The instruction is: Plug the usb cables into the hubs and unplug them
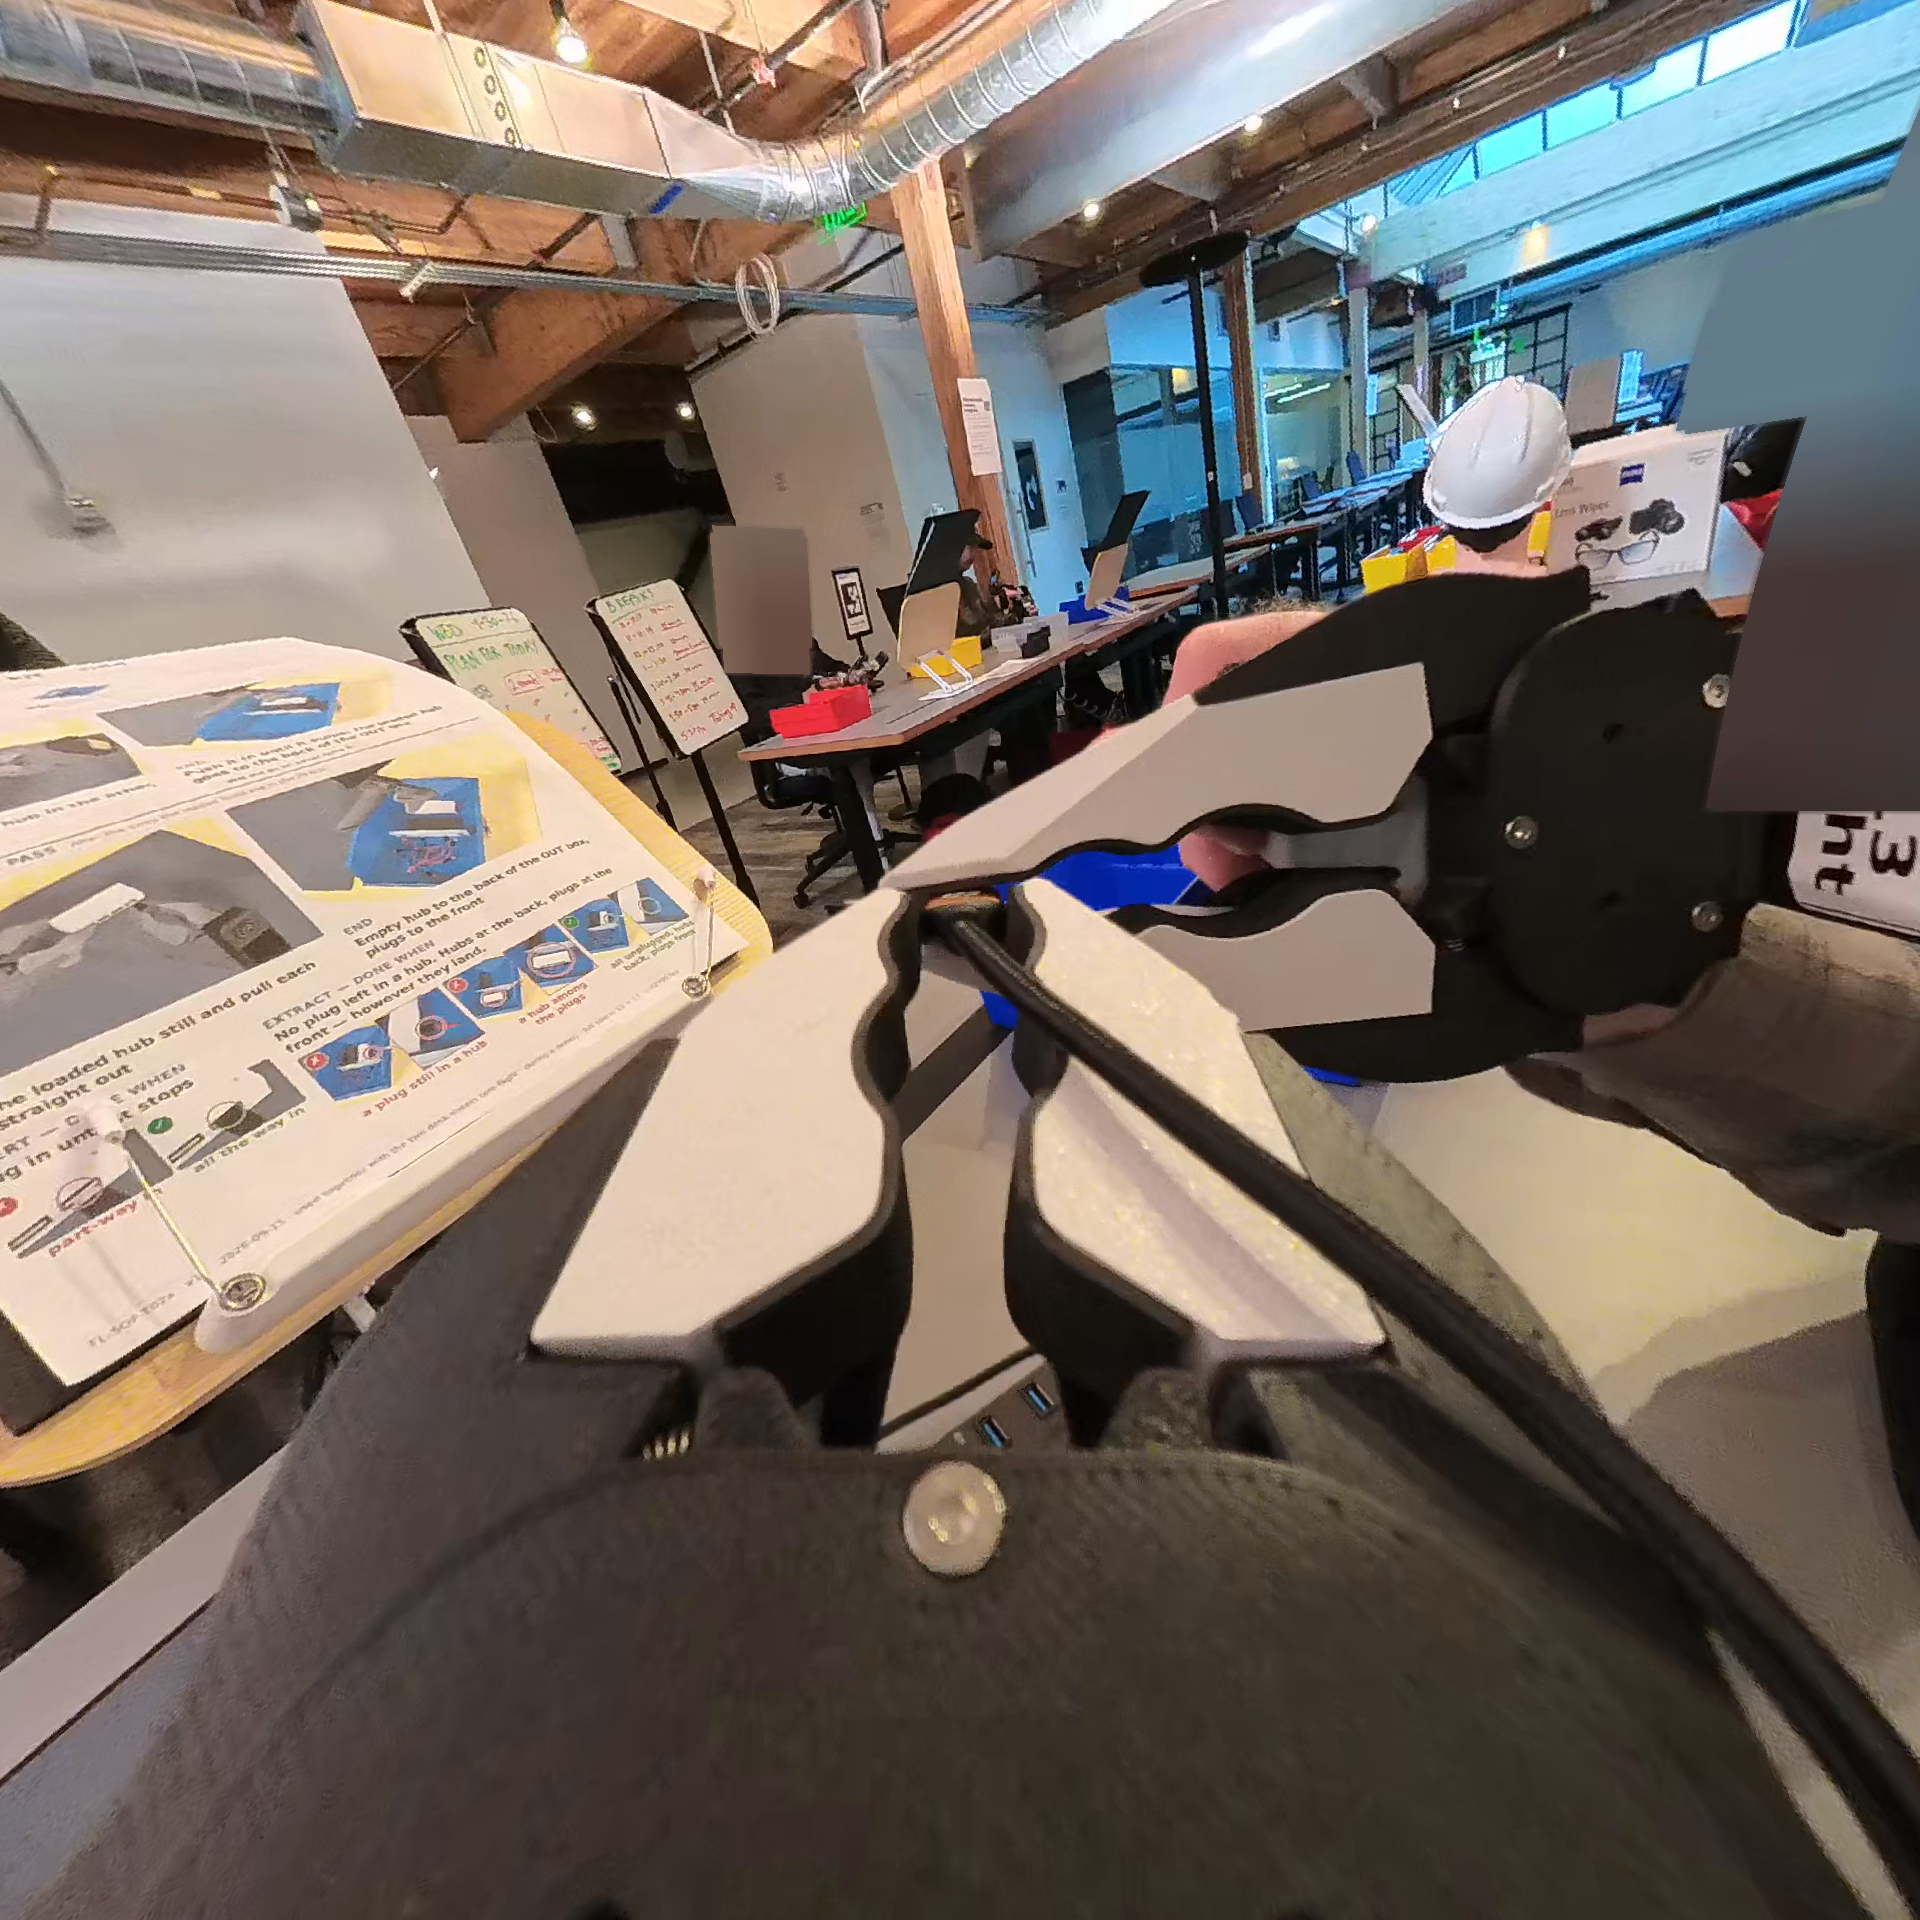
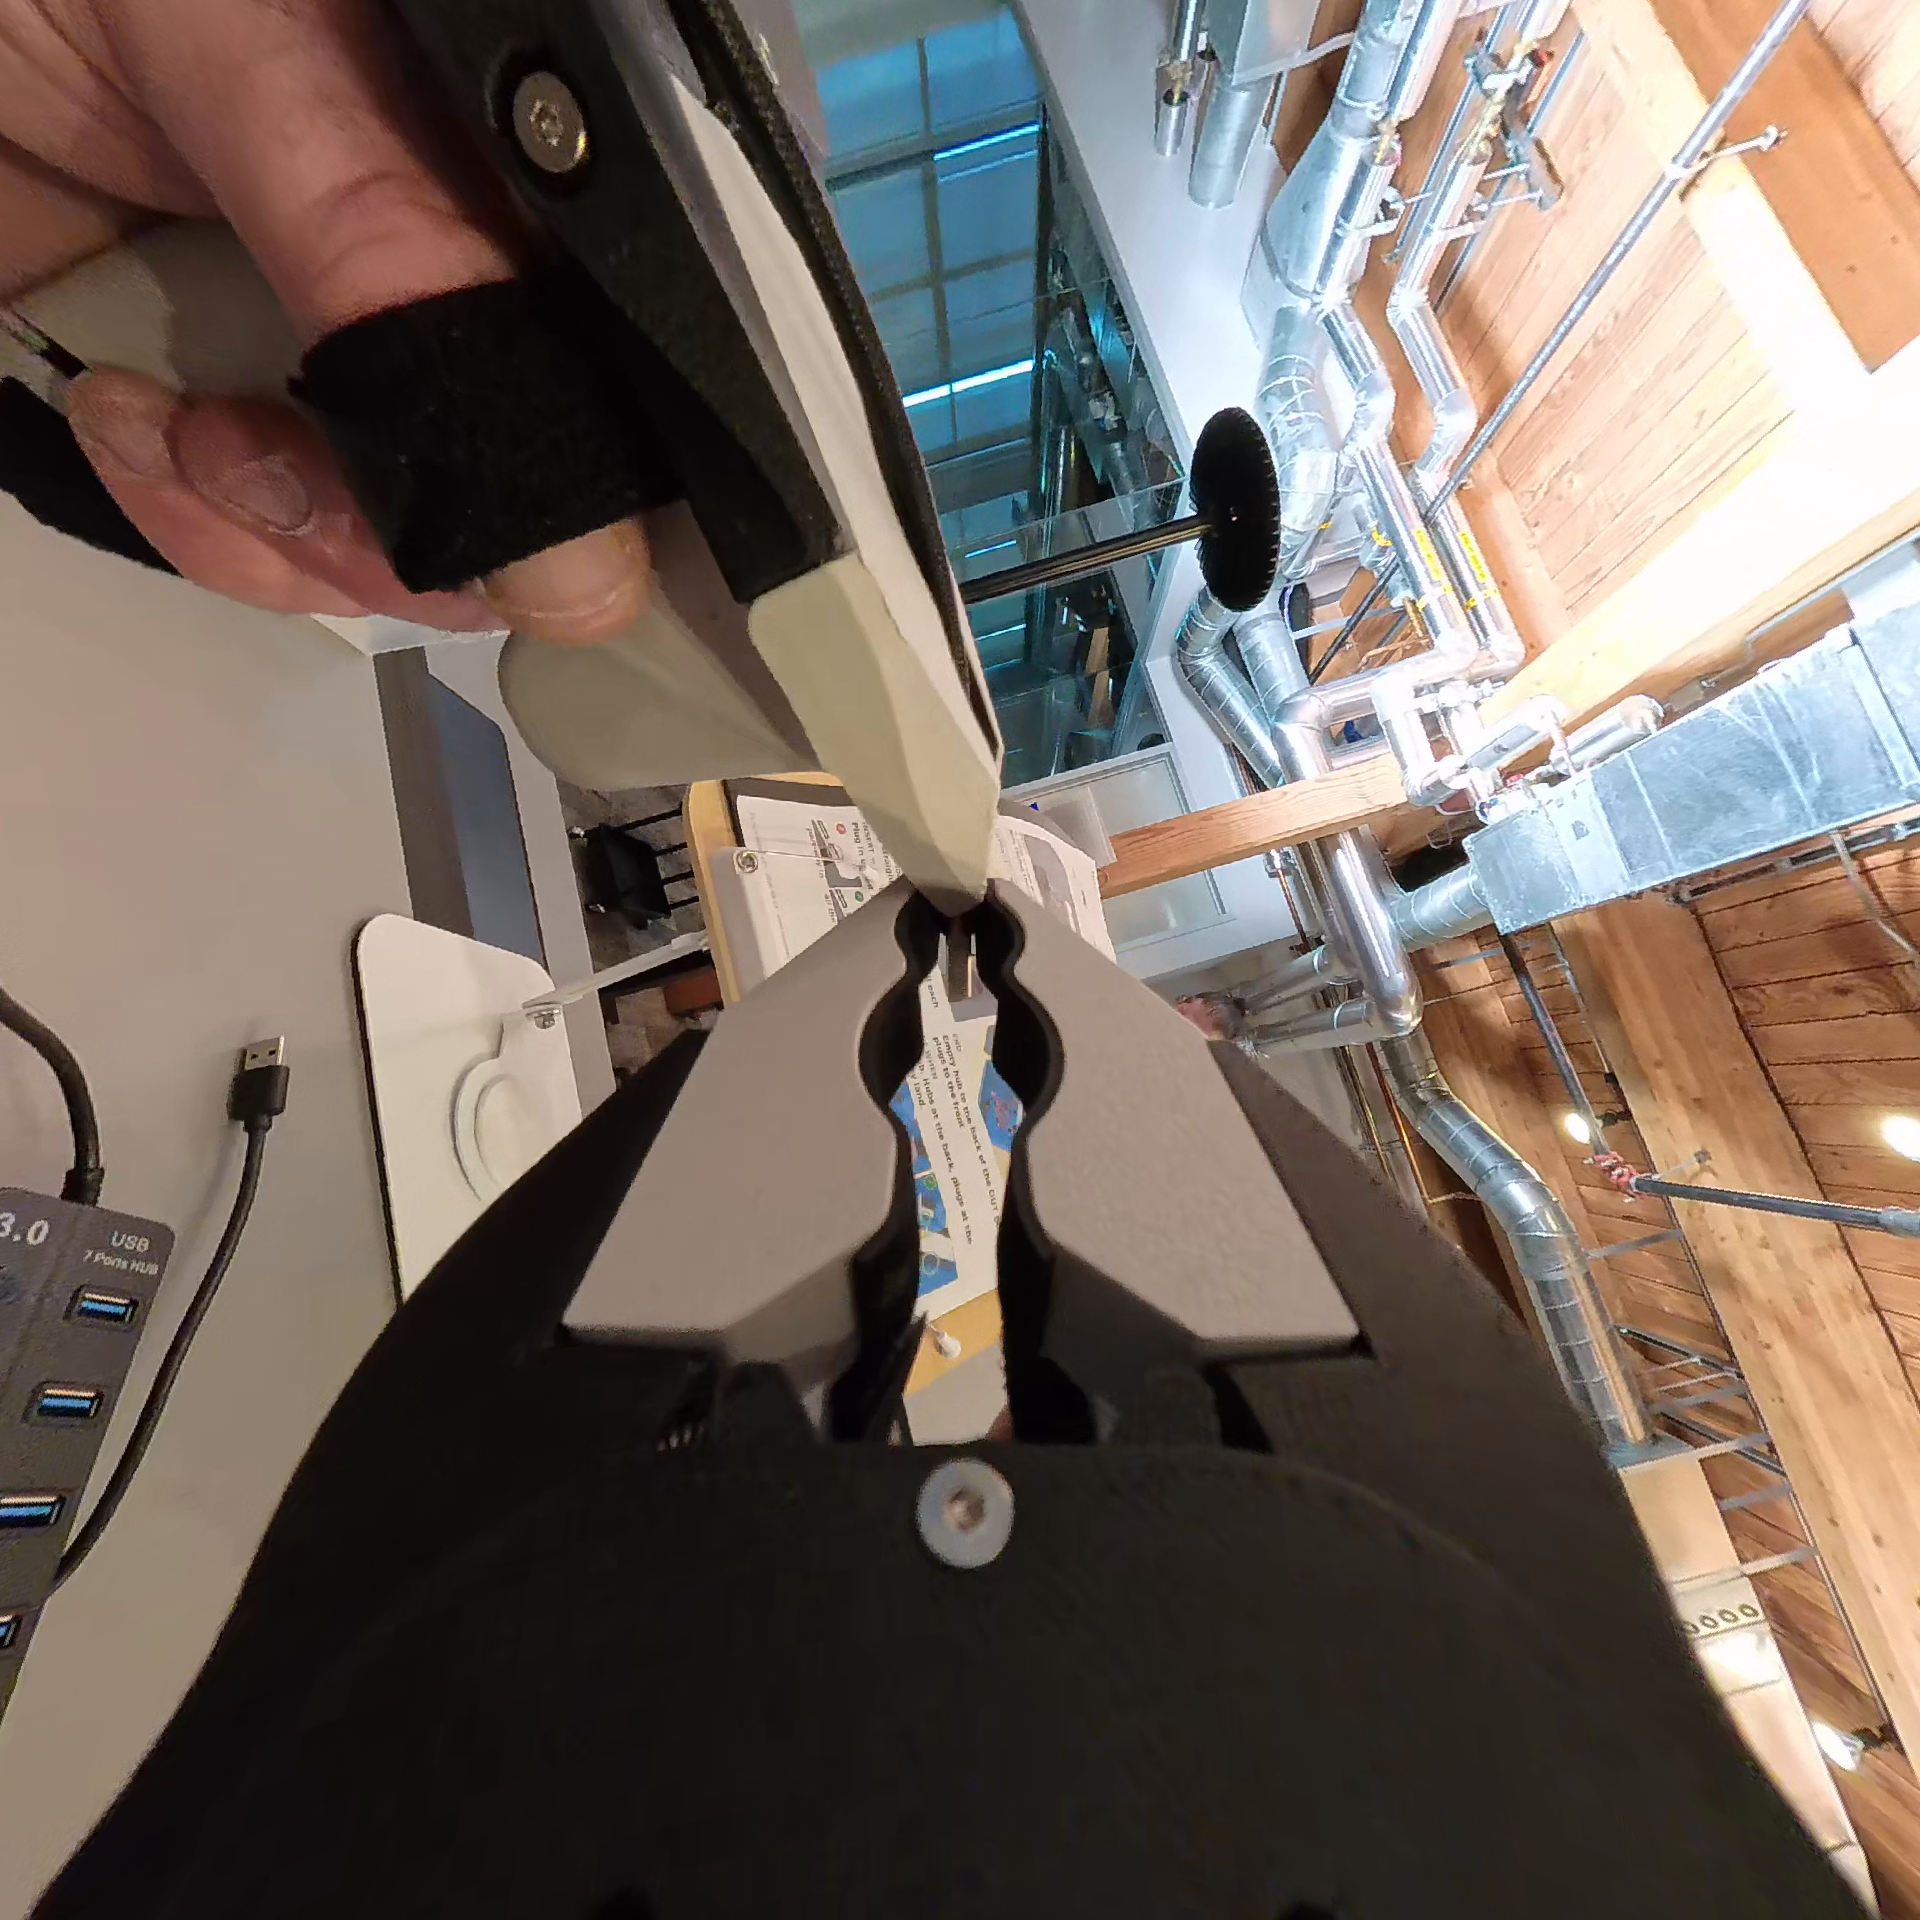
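Observation:
My left gripper (image 1: pixel 961 909) is shut on a black usb cable (image 1: pixel 1195 1122) right at its plug end, and the cable trails back to the lower right. My right gripper (image 2: pixel 961 920) is shut on the same cable's silver usb plug (image 2: pixel 966 971), and its tips meet the left gripper's tips. In the left wrist view the right gripper (image 1: pixel 904 883) comes in from the right, held by a hand. A grey usb hub (image 2: pixel 62 1403) with blue ports lies on the white table; it also shows under the left gripper (image 1: pixel 1003 1434). A second black usb plug (image 2: pixel 260 1070) lies loose beside the hub.
An instruction sheet on a wooden stand (image 1: pixel 312 935) is at the left of the table. A blue bin (image 1: pixel 1122 883) sits behind the grippers. A white stand base (image 2: pixel 457 1091) lies past the loose plug. Desks and whiteboards are far behind. My two grippers' fingertips are within a few centimetres of each other. The grey usb hub (image 2: pixel 62 1403) is about equally far from each gripper, around 25 centimeters.

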The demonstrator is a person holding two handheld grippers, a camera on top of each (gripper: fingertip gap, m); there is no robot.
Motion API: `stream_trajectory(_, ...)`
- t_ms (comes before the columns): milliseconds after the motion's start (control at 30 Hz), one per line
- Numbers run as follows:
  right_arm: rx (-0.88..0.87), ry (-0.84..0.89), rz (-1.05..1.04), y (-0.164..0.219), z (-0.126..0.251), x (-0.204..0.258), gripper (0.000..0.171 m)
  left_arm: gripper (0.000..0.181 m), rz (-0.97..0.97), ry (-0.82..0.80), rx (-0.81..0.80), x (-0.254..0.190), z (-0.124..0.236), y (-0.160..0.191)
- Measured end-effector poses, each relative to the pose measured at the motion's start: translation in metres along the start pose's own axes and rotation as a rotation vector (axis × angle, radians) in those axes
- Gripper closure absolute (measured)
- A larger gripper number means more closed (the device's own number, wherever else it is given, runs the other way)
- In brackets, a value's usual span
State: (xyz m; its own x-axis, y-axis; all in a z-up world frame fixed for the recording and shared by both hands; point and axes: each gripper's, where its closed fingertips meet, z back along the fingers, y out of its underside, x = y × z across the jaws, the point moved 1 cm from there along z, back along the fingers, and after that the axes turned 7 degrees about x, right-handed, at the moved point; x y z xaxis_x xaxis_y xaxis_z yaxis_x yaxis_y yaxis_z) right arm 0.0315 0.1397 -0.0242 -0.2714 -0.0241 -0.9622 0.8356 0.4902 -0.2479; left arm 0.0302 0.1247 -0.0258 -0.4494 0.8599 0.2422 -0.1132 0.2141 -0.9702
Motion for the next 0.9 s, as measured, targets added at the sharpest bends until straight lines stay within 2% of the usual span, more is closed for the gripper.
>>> stream_trajectory(400, 0.008, 0.032, -0.001, -0.001, -0.002, -0.001, 0.167, 0.166, 0.011, -0.027, -0.009, 0.004, 0.001, 0.000)
stream_trajectory(567, -0.018, 0.005, -0.063, 0.001, 0.002, -0.006, 0.155, 0.166, 0.004, -0.064, -0.009, 0.017, 0.003, 0.001)
stream_trajectory(800, 0.056, -0.148, -0.150, 0.033, 0.010, -0.018, 0.148, 0.166, 0.016, -0.112, -0.031, 0.041, 0.012, -0.002)
stream_trajectory(900, 0.117, -0.291, -0.264, 0.050, 0.012, -0.016, 0.148, 0.167, 0.001, -0.139, -0.042, 0.050, 0.018, -0.005)
